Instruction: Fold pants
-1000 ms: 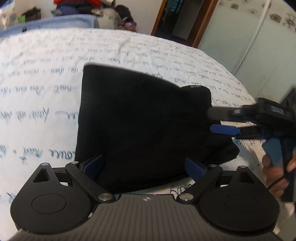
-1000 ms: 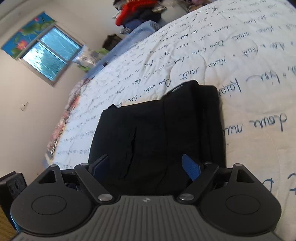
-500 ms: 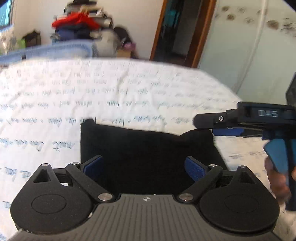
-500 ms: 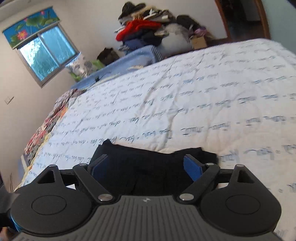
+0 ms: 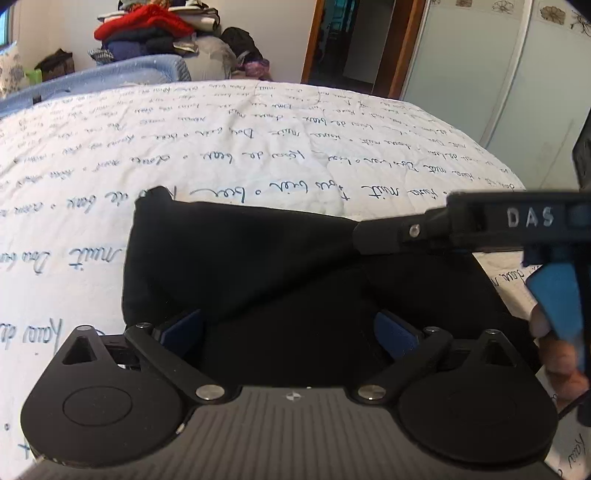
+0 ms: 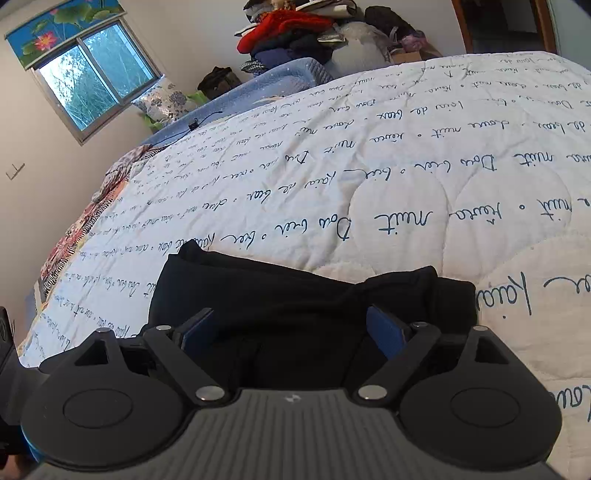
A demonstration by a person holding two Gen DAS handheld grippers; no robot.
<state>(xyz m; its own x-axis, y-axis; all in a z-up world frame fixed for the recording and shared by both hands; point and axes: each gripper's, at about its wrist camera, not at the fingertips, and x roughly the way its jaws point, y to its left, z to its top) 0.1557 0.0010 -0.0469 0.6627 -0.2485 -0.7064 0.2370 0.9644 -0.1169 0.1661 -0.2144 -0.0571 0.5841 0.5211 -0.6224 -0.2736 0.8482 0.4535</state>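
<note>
The black pants (image 5: 258, 266) lie folded into a compact bundle on the white quilt with blue script (image 5: 258, 140). My left gripper (image 5: 288, 325) is open, its blue pads wide apart above the bundle's near edge, holding nothing. My right gripper (image 6: 291, 326) is open too, over the near side of the same pants (image 6: 295, 295). The right gripper also shows in the left wrist view (image 5: 369, 236), reaching in from the right with its tip at the bundle's far right corner. Whether the pads touch cloth is hidden.
A blue cushioned rail (image 5: 110, 79) and a pile of clothes (image 5: 147, 33) stand beyond the bed's far edge. A doorway (image 5: 351, 40) and wardrobe doors (image 5: 498, 74) are at the far right. A window (image 6: 96, 74) and patterned bedding (image 6: 74, 236) are at the left.
Both cameras tilted up about half a second ago and have come back down toward the pants. The bundle fills more of each view than half a second ago. Both grippers stay open.
</note>
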